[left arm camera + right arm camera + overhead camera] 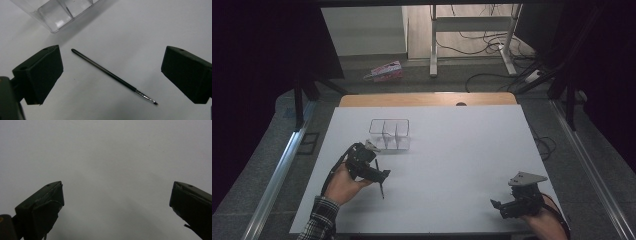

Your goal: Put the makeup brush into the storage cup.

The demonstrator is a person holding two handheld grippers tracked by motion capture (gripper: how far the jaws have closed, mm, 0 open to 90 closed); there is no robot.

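Observation:
A thin black paintbrush (110,74) lies flat on the white table, bristle tip toward the lower right in the left gripper view. In the high view the paintbrush (379,182) sits just under my left gripper (374,170). The left gripper (111,75) hangs open over the brush, one jaw on each side, touching nothing. A clear divided plastic box (390,134) stands just beyond it, and the box (60,12) shows at the top left of the left gripper view. My right gripper (504,205) rests open near the front right corner, and its jaws (116,205) frame bare table.
The white table top (452,150) has a wooden strip along its far edge. Beyond it, on the floor, are a pink package (384,71), desk legs and loose cables. Dark curtains flank both sides.

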